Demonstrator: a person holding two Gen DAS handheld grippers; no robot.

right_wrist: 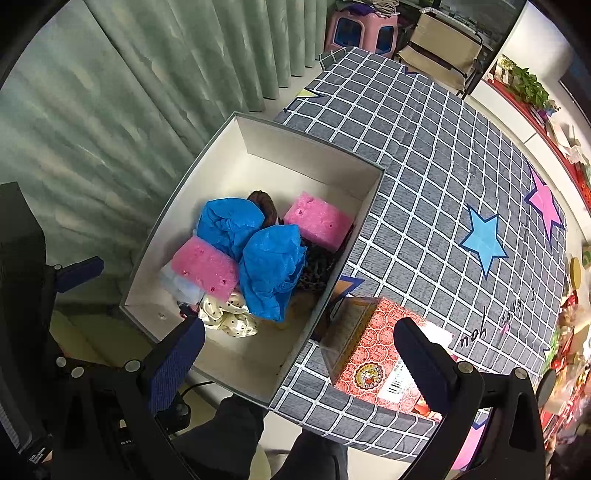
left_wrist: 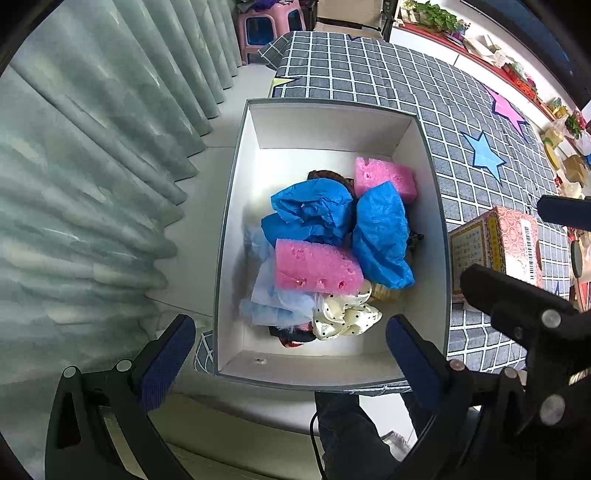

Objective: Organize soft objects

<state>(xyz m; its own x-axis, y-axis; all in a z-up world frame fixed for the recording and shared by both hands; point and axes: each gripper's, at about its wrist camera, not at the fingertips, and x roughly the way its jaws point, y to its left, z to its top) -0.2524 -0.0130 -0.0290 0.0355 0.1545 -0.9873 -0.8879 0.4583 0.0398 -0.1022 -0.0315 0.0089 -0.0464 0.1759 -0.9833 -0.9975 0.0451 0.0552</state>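
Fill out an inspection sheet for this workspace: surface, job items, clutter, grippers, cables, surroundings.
Surface: table under a grey checked cloth with coloured stars.
Job's things: open white box at the table's edge holds two pink sponges, two crumpled blue plastic covers, pale blue fabric, a cream dotted scrunchie, a brown item and dark pieces underneath.
Clutter: red patterned carton beside the box.
Grippers: left gripper and right gripper both open, empty, above the box's near end.
Cables: one black cable by the person's leg.
Surroundings: green curtain, pink stool, crowded red shelf.
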